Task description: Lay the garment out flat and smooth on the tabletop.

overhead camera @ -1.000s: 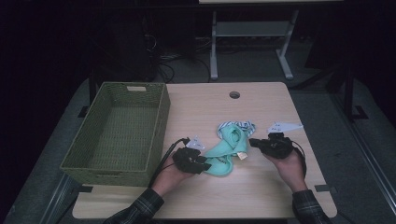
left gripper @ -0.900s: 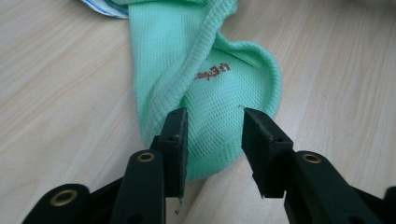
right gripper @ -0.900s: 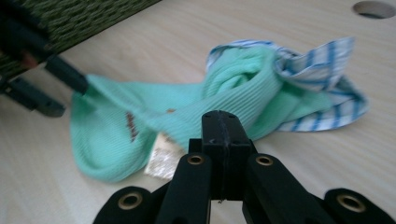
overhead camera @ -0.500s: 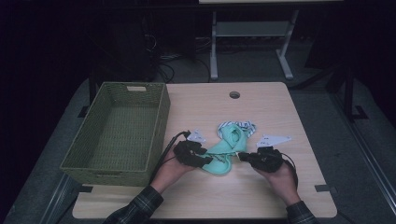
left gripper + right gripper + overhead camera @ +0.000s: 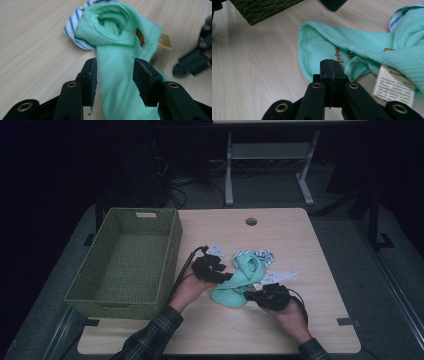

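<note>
Two pieces of soft cloth on the wooden table (image 5: 300, 240) right of the wicker basket (image 5: 125, 265) — mint green garment (image 5: 120, 47) over a striped one (image 5: 72, 27); light, limp, best pinched at a bunched fold. Left gripper (image 5: 115, 72) half open, just opened further, green strip between the pads, not pressed. Right gripper (image 5: 331, 72) shut, empty — tips just at the garment's near edge.

Wood table (image 5: 310, 270); green wicker basket (image 5: 125, 262) at left edge; mint garment (image 5: 240, 280) mid-table, over striped cloth (image 5: 257, 255).
</note>
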A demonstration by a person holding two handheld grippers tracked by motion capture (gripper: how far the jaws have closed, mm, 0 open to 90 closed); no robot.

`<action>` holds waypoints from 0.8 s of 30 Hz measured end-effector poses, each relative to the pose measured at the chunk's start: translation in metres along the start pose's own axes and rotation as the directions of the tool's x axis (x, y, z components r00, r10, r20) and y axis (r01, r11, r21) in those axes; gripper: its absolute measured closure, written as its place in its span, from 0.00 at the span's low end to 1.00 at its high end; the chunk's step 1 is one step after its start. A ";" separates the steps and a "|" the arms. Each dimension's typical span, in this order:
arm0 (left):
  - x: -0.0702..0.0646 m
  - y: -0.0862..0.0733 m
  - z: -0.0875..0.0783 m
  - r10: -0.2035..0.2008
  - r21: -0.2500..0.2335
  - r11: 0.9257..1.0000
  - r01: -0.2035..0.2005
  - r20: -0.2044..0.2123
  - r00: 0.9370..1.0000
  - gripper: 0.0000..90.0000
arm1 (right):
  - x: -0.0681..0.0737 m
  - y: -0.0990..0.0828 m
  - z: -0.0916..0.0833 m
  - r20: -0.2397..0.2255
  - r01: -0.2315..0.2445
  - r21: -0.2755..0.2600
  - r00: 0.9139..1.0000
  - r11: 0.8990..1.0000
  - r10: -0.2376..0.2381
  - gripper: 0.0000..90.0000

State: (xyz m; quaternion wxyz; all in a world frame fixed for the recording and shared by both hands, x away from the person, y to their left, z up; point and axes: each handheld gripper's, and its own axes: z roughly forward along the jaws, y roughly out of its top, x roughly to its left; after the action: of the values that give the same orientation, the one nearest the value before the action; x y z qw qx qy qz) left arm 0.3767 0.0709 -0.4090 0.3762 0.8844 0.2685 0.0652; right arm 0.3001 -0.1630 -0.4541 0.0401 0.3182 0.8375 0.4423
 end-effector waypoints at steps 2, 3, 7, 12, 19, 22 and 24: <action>0.003 0.004 0.002 0.000 -0.006 1.000 0.000 -0.012 1.000 0.60 | 0.001 0.000 0.003 -0.005 0.007 0.008 1.000 1.000 -0.007 1.00; 0.006 0.007 0.004 -0.002 -0.009 1.000 0.002 -0.012 1.000 0.60 | 0.002 -0.001 0.004 -0.007 0.008 0.010 1.000 1.000 -0.007 1.00; 0.011 0.016 0.014 0.003 -0.002 1.000 -0.003 -0.022 1.000 0.60 | 0.004 0.000 0.009 -0.010 0.006 0.013 1.000 1.000 -0.006 1.00; 0.019 0.027 0.029 -0.003 -0.007 1.000 0.003 -0.042 0.999 0.59 | 0.003 -0.002 0.015 -0.001 0.013 0.032 1.000 0.999 -0.013 1.00; 0.031 0.042 0.052 -0.005 0.003 1.000 0.005 -0.029 1.000 0.57 | 0.003 -0.003 0.024 0.006 0.032 0.061 0.999 0.998 -0.032 1.00; 0.034 0.046 0.064 -0.001 0.017 1.000 0.001 -0.029 1.000 0.57 | 0.001 -0.005 0.026 0.014 0.029 0.079 0.999 0.996 -0.030 1.00; 0.035 0.048 0.072 0.005 0.020 1.000 -0.004 -0.028 1.000 0.57 | 0.001 -0.006 0.026 0.021 0.029 0.093 0.999 0.995 -0.031 1.00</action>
State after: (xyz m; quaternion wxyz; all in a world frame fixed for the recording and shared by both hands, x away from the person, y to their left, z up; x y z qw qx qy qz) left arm 0.4494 0.0162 -0.4292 0.3633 0.8877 0.2725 0.0759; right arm 0.3058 -0.1461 -0.4743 0.0412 0.3122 0.8614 0.3986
